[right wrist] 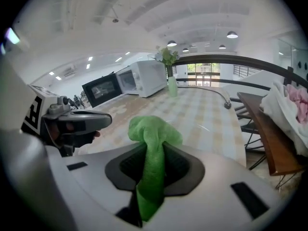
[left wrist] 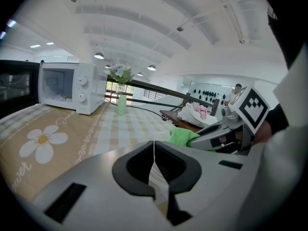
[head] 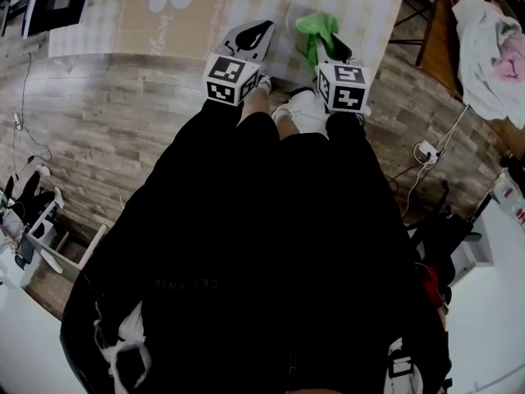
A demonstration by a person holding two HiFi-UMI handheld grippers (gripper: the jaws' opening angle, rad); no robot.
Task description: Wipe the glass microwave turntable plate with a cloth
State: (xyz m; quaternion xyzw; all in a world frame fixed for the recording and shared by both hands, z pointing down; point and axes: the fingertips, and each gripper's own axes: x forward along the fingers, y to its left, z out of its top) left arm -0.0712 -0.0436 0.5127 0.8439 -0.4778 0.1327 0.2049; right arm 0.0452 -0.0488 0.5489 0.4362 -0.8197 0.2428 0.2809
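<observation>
In the head view both grippers are held over the near edge of the checked tablecloth [head: 197, 11]. My right gripper [head: 326, 46] is shut on a bright green cloth [head: 317, 25] that sticks out past its tips. The same cloth [right wrist: 153, 143] bunches up between the jaws in the right gripper view. A faint clear curved rim, seemingly the glass plate [head: 291, 11], lies on the table just beyond the cloth. Beside it, my left gripper [head: 259, 29] is shut and holds nothing. Its jaws [left wrist: 154, 148] meet in a thin line.
A white microwave [left wrist: 72, 88] and a dark oven [left wrist: 14, 85] stand at the far end of the table, with a green vase of flowers [left wrist: 121, 102] next to them. A wooden table with piled clothes [head: 490, 52] stands to the right. Cables lie on the floor [head: 426, 150].
</observation>
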